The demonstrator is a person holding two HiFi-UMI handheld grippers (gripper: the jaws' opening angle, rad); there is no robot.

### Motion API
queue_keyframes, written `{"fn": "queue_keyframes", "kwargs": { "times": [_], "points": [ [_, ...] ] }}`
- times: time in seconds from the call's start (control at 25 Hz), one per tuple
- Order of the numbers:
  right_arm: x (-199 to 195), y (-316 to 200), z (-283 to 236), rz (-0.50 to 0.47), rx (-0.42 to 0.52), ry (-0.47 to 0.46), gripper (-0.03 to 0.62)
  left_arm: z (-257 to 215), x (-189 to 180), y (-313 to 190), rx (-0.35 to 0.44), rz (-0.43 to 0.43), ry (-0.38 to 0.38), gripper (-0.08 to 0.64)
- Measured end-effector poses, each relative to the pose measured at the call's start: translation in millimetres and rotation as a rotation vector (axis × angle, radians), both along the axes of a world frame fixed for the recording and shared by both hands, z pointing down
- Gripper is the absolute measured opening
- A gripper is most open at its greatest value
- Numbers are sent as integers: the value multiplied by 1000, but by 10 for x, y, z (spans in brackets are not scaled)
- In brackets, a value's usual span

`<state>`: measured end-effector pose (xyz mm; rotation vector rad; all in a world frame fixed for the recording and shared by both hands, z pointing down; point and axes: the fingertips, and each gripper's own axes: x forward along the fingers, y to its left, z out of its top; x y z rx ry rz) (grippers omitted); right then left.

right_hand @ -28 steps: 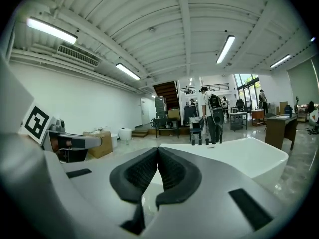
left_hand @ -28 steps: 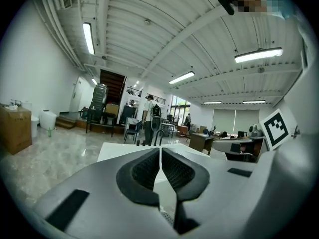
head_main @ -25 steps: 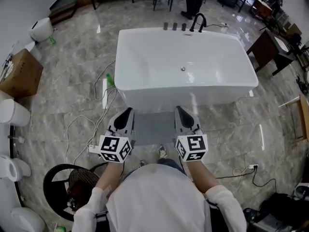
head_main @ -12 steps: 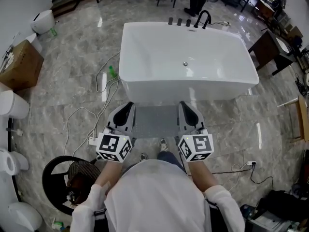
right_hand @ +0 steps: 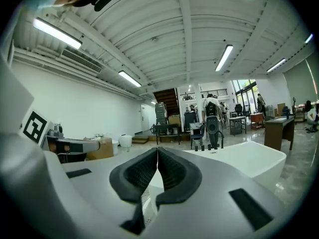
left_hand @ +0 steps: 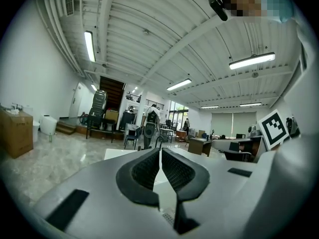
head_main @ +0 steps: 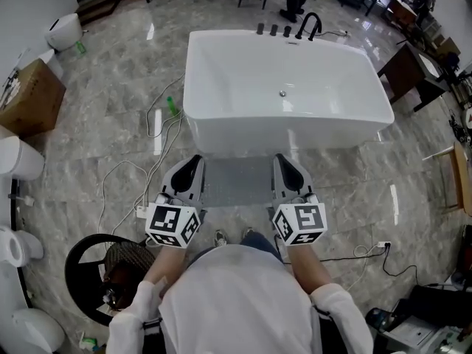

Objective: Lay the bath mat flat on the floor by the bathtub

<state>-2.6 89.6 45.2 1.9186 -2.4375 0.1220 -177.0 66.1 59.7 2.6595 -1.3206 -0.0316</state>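
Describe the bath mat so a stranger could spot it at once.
Start at the white bathtub on the marble floor. Before its near side, spanning between the left gripper and right gripper, is the bath mat: the only plain grey rectangle amid veined stone.

Your floor (head_main: 96,161) is glossy grey marble-look tile. The white bathtub (head_main: 287,87) stands on it. Left of the bathtub: a green bottle (head_main: 171,107) lying near its corner, white cables (head_main: 156,135) looping just beside it, a white power strip (head_main: 140,214) further toward you, and a cardboard box (head_main: 28,100) well apart. Right of the bathtub: a brown desk (head_main: 404,71) nearby and a black cable (head_main: 369,255) trailing toward you. Your shoes (head_main: 220,237) are in front of the bathtub.
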Motion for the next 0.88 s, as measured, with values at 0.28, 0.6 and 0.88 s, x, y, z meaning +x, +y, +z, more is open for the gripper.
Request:
{"fn": "queue_keyframes", "kwargs": {
  "times": [0.28,0.6,0.88],
  "points": [
    [23,26,23,-41,-20,10,31,7,93,39,-9,-12,8,41],
    [158,70,0,-52,-28,38,31,-26,207,116,-14,-27,22,41],
    [190,53,33,-78,-39,32,29,-8,239,131,-25,-49,12,42]
  ]
}}
